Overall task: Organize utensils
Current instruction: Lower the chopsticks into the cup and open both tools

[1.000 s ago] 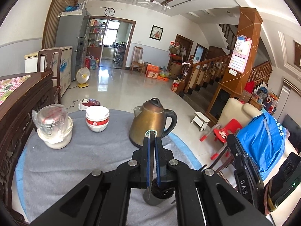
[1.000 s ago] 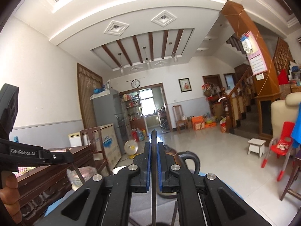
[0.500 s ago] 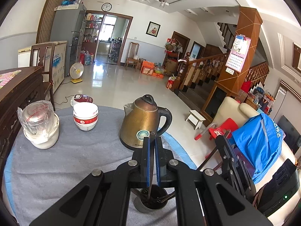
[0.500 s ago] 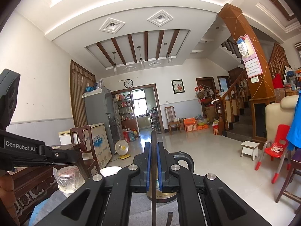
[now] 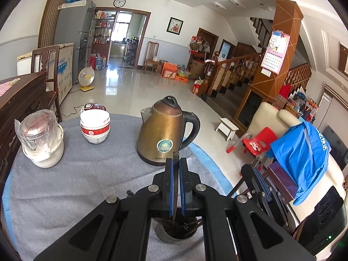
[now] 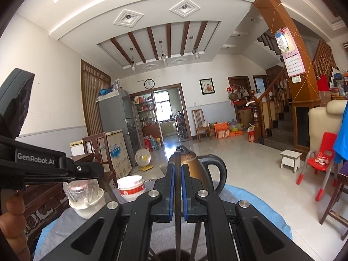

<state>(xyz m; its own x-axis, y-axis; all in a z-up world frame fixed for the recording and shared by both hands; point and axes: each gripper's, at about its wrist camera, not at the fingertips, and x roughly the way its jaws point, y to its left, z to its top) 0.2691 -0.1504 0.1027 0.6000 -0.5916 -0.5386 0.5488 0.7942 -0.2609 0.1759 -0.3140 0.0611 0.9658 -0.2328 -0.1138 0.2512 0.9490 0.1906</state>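
Observation:
My left gripper (image 5: pixel 176 163) is shut on a dark chopstick (image 5: pixel 175 158) whose lower end reaches into a grey utensil holder (image 5: pixel 174 235) on the grey cloth of the round table (image 5: pixel 76 184). Several dark sticks lie in the holder. My right gripper (image 6: pixel 178 169) is shut on another dark chopstick (image 6: pixel 178 195), held upright above the holder's rim (image 6: pixel 174 255) at the bottom edge of the right wrist view. The right gripper (image 5: pixel 258 174) also shows at the table's right edge in the left wrist view.
A brass kettle (image 5: pixel 165 134) stands just beyond the holder. Stacked red and white bowls (image 5: pixel 95 126) and a wrapped glass jar on a white pot (image 5: pixel 41 139) stand at the left. A dark wooden cabinet (image 5: pixel 19 95) borders the table's left side. Chairs stand to the right.
Both grippers have lowered and tipped downward, each still shut on its chopstick. The holder now lies directly under the left gripper, and the kettle and bowls show larger and nearer.

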